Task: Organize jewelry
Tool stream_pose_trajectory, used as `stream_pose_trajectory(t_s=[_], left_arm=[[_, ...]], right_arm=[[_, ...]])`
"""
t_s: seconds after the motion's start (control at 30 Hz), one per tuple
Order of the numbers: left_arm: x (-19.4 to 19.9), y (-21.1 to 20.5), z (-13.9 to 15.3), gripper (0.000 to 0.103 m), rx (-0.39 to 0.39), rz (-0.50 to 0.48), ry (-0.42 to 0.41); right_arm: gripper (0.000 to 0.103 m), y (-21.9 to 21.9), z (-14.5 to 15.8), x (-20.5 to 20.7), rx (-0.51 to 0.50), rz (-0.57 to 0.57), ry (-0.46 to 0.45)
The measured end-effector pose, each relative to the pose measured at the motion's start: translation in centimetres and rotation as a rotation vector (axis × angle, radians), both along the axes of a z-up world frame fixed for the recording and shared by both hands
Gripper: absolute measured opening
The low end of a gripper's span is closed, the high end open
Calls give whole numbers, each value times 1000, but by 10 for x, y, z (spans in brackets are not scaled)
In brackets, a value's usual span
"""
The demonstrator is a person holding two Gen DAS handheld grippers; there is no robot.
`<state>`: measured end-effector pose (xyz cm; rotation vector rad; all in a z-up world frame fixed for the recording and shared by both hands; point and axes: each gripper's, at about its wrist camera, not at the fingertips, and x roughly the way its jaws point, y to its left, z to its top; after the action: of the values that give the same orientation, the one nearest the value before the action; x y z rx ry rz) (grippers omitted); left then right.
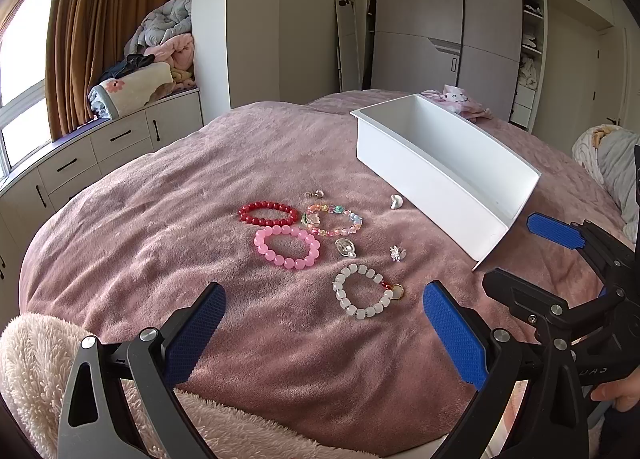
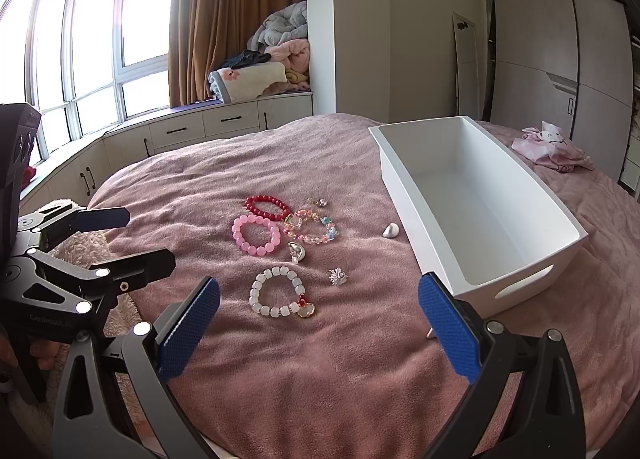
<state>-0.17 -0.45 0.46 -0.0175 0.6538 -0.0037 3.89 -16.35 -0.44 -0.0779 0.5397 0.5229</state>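
Jewelry lies on a pink blanket [image 1: 160, 219]: a red bead bracelet [image 1: 267, 213] [image 2: 267, 207], a pink bead bracelet [image 1: 287, 246] [image 2: 256, 234], a pastel multicolour bracelet [image 1: 333, 219] [image 2: 311, 230], a white bead bracelet [image 1: 365, 296] [image 2: 280, 296] with a gold charm, and several small pieces. An empty white box [image 1: 444, 171] [image 2: 476, 203] stands to the right. My left gripper [image 1: 324, 333] is open and empty, just short of the white bracelet. My right gripper [image 2: 318, 329] is open and empty, near the box's front corner.
Small pieces: a clear oval brooch [image 1: 346, 248], a silver flower [image 1: 397, 253], a white shell piece [image 1: 396, 201], a small earring [image 1: 314, 194]. A fluffy cream blanket [image 1: 36, 355] lies at the near left. A pink cloth [image 2: 550, 145] lies behind the box. Cabinets run along the window.
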Motion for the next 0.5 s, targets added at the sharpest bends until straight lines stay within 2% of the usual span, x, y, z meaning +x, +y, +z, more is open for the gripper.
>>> stream_pose_trajectory(t_s=[0.5], left_arm=[[-2, 2, 1, 100, -5, 4, -11]], right_arm=[[98, -1, 1, 0, 4, -3, -3]])
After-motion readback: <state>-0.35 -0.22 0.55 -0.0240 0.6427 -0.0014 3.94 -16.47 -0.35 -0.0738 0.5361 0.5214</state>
